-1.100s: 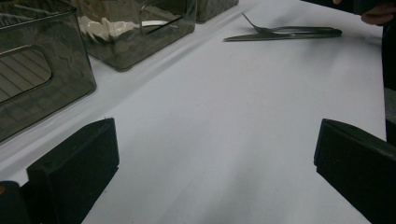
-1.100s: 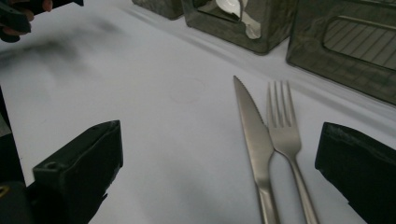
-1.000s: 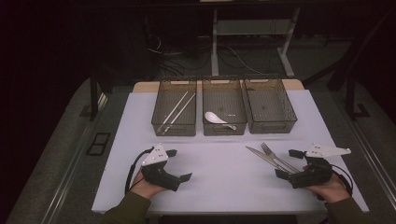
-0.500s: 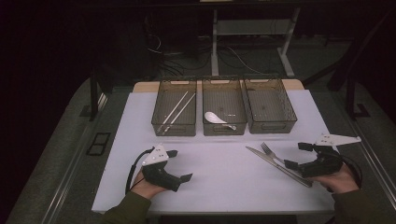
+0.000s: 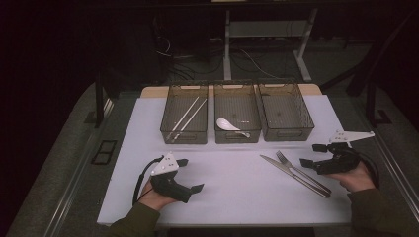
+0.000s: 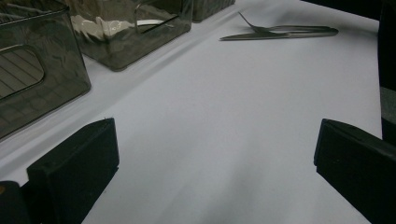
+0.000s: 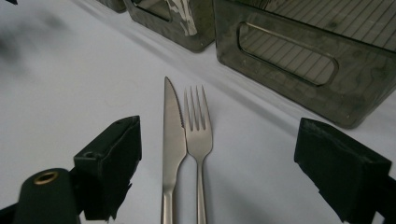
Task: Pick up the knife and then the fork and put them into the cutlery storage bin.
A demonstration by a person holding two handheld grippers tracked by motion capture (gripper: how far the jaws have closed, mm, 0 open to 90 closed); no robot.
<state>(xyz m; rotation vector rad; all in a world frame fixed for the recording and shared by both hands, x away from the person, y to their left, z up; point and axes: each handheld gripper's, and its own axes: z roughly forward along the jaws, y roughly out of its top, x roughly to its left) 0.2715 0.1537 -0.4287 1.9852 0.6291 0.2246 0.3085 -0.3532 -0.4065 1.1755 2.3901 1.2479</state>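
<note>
A: Since two of the three bins already hold something, how far along does the sorting look to you?

B: Partly done, I'd judge. The left bin [image 5: 184, 114] has a pair of chopsticks [image 5: 187, 117] lying in it, the middle bin [image 5: 237, 116] holds a white spoon [image 5: 228, 125], and the right bin [image 5: 285, 112] looks bare. What is left sits out on the counter [image 5: 227, 182]: a knife [image 7: 172, 140] and a fork [image 7: 198, 135].

A: Where exactly are those two?

B: Side by side and touching along their handles, on the white sheet in front of the right bin, tips pointing toward the bins. The right gripper [image 5: 312, 155] is just beside their handle ends, aimed along them.

A: Has it got hold of either?

B: No. In the right gripper view its jaws stand wide apart, one on each side of the knife and fork, and neither pad touches metal. The left gripper [image 5: 193, 175] rests near the front left of the counter, well apart from the cutlery, and its jaws are spread too, with nothing between them.

A: So what remains?

B: As I read it, picking up the knife and the fork and dropping them in a bin, probably the bare one. Because they lie pressed together, taking one alone may be fiddly.
</note>
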